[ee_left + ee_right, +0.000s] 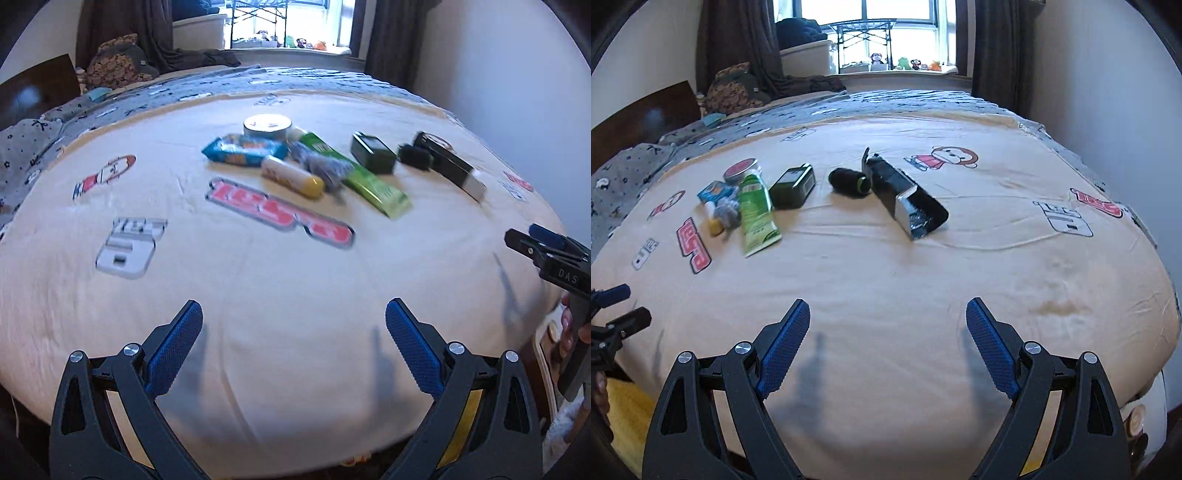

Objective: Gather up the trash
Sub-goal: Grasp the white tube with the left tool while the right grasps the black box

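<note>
Both grippers, L [294, 321] & R [888, 319]: fingers wide apart, empty.

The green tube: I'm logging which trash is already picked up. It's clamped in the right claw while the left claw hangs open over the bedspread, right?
Not quite. The green tube is not clamped: it lies on the bedspread among the other trash, well ahead of the right claw, which is open and empty, as the right wrist view shows. The left claw does hang open over the bedspread.
</note>
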`<state>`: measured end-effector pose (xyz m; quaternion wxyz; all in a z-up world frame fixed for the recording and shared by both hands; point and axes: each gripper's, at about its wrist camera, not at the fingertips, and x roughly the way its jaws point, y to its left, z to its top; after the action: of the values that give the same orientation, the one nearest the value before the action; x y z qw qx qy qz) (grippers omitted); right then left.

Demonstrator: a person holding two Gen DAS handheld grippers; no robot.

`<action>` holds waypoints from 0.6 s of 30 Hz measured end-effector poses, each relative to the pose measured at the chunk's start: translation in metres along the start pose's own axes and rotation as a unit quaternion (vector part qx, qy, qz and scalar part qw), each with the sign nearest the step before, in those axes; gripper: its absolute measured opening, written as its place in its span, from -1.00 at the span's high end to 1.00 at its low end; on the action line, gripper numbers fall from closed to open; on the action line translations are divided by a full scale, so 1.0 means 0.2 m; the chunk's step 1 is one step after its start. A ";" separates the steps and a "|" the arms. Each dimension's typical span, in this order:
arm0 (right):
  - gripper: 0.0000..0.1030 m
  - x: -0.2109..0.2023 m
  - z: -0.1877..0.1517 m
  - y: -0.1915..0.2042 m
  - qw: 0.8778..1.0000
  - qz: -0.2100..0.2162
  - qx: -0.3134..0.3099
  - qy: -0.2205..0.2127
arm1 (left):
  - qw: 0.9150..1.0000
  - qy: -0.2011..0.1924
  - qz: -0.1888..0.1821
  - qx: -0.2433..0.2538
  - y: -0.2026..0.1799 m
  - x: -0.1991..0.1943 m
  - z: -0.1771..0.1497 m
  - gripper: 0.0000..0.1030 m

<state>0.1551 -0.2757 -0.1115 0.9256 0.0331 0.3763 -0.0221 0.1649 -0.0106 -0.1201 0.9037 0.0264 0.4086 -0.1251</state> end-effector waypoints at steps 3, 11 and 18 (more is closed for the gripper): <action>-0.69 0.08 0.10 -0.03 1.000 -0.015 0.004 0.001 | 1.000 0.000 0.007 -0.004 0.02 0.08 0.11 -0.72; -0.69 0.33 0.31 -0.03 0.999 -0.040 -0.023 0.015 | 1.000 0.010 0.016 -0.014 0.02 0.26 0.30 -0.59; -0.69 0.47 0.37 -0.03 0.999 -0.038 -0.021 0.031 | 0.999 0.027 0.017 -0.028 0.01 0.43 0.39 -0.58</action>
<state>0.2731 -0.2889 -0.1244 0.9125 -0.0005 0.4062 -0.0485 0.2781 -0.0373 -0.1322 0.8945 0.0112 0.4362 -0.0972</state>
